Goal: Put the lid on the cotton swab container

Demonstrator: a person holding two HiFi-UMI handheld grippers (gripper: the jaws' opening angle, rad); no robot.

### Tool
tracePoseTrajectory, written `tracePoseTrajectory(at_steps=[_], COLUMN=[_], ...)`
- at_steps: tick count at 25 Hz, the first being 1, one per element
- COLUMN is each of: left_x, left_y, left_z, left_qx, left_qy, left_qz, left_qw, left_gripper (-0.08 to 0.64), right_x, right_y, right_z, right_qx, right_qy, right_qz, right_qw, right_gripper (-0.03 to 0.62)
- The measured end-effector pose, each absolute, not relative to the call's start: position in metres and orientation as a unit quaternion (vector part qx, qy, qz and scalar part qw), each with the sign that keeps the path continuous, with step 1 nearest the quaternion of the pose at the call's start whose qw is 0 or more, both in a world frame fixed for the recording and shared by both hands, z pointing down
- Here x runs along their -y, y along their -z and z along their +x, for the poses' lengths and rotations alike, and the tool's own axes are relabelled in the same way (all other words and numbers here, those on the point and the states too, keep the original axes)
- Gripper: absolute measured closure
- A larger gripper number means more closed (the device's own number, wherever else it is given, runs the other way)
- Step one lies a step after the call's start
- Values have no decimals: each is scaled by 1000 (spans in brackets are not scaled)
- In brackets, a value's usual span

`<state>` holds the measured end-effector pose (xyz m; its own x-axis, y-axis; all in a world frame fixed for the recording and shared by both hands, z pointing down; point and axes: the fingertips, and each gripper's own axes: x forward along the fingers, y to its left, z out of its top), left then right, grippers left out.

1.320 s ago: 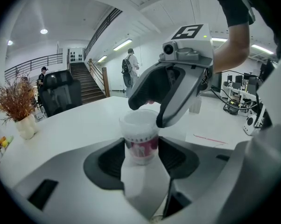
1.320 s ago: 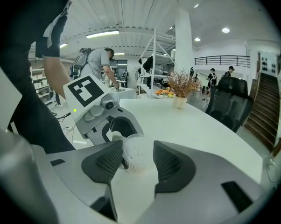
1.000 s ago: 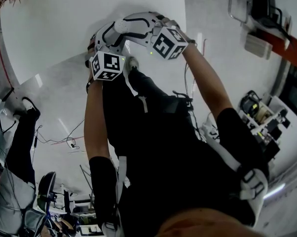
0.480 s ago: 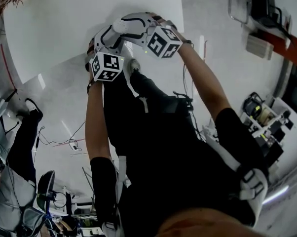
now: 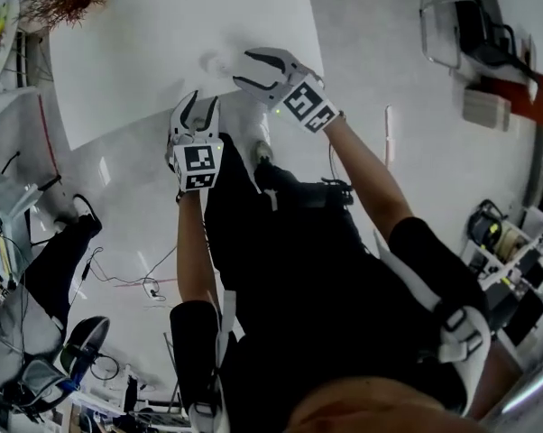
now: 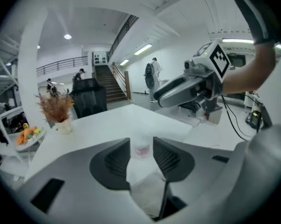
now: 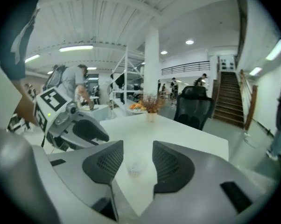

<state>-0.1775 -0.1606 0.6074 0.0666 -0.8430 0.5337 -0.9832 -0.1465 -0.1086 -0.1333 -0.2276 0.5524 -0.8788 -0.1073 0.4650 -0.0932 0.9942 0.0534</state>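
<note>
Both grippers open and empty, aimed at the cotton swab container on the white bench.

Head view: left gripper (image 5: 200, 106) and right gripper (image 5: 244, 70) are held out near the bench (image 5: 145, 52) corner, close to each other but not touching. The cotton swab container (image 5: 214, 61) stands on the bench just ahead of the left gripper tips and just beside the right gripper tips, apart from both. In left gripper view the jaws stand wide apart w/ nothing gripped; the clear container w/ pink label (image 6: 141, 148) shows in the gap, beyond the tips. Right gripper view: jaws also wide apart, no contact, the same container (image 7: 135, 167) small and blurry in the gap. If its lid is on, I cannot tell. Farther on the bench: a vase w/ dry plant (image 6: 56, 113); behind it a black chair (image 6: 90, 97).
</note>
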Motion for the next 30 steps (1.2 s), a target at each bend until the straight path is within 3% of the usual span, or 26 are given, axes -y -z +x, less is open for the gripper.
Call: tracePoseTrajectory(at_steps=[2, 8, 12, 21, 30], left_x=[143, 86, 61, 34, 9], left_y=[-561, -470, -409, -325, -329], left_z=[-163, -138, -125, -102, -122], left_qx=[669, 741, 774, 765, 764], left_qy=[-221, -164, -143, -48, -35], left_qz=[697, 641, 613, 639, 640], left_qw=[130, 117, 76, 63, 79], left_gripper=[468, 545, 551, 550, 549], right_x=[226, 207, 187, 130, 102], right_y=[-518, -475, -445, -379, -344], right_z=[-103, -37, -16, -12, -16], right_qx=[973, 964, 962, 965, 962], right_qy=[-30, -91, -100, -116, -85], right_qz=[99, 176, 196, 206, 239], right_qw=[208, 180, 163, 114, 99], right_gripper=[450, 569, 584, 584, 584])
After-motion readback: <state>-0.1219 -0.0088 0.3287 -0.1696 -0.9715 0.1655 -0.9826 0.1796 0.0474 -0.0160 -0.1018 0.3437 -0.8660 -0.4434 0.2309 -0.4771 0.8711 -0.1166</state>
